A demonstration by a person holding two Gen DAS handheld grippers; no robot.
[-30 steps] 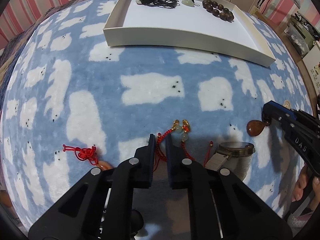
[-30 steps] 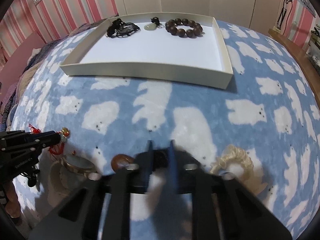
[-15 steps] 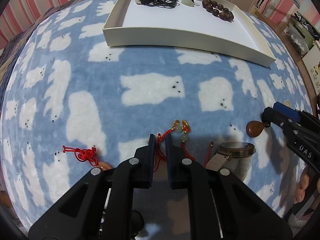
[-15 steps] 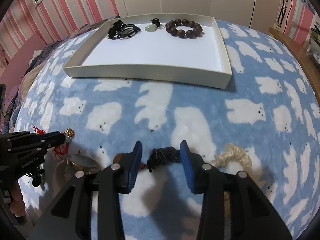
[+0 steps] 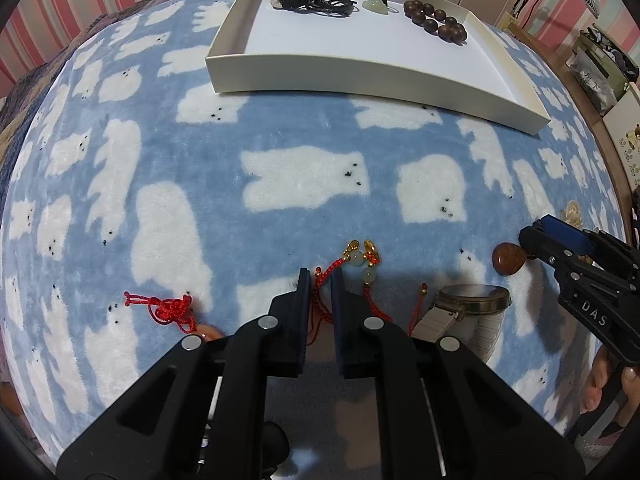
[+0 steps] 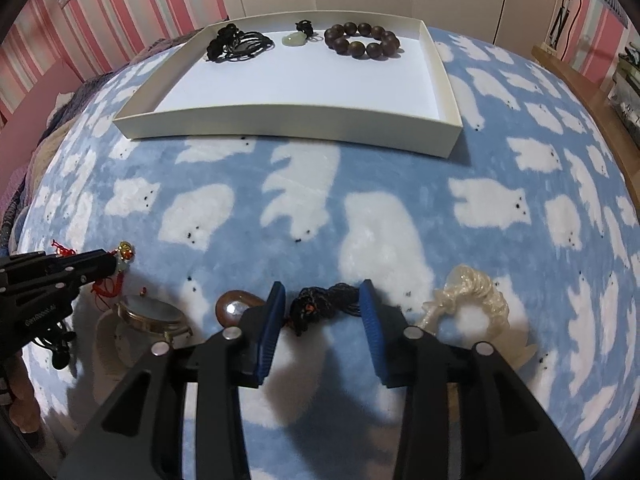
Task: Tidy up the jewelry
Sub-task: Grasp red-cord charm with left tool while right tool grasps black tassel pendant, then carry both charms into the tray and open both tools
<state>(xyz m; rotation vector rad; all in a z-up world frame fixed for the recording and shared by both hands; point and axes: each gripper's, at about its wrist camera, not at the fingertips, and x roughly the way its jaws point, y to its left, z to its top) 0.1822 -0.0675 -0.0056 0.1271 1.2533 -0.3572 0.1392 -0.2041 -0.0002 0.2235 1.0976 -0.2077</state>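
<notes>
The left tool (image 5: 320,280) is closed on the red cord bracelet (image 5: 362,260) for carrying to the tray (image 5: 360,68), while the right tool (image 6: 322,300) is held open around the black cord (image 6: 324,300).

Left gripper (image 5: 320,280) narrow, right gripper (image 6: 322,300) wide

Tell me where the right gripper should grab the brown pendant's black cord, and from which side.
Grip the bunched black cord at its thick middle, coming straight down from above. It lies flat across the blanket, already between the right gripper's open fingers, clear of the brown stone pendant at its left end.
</notes>
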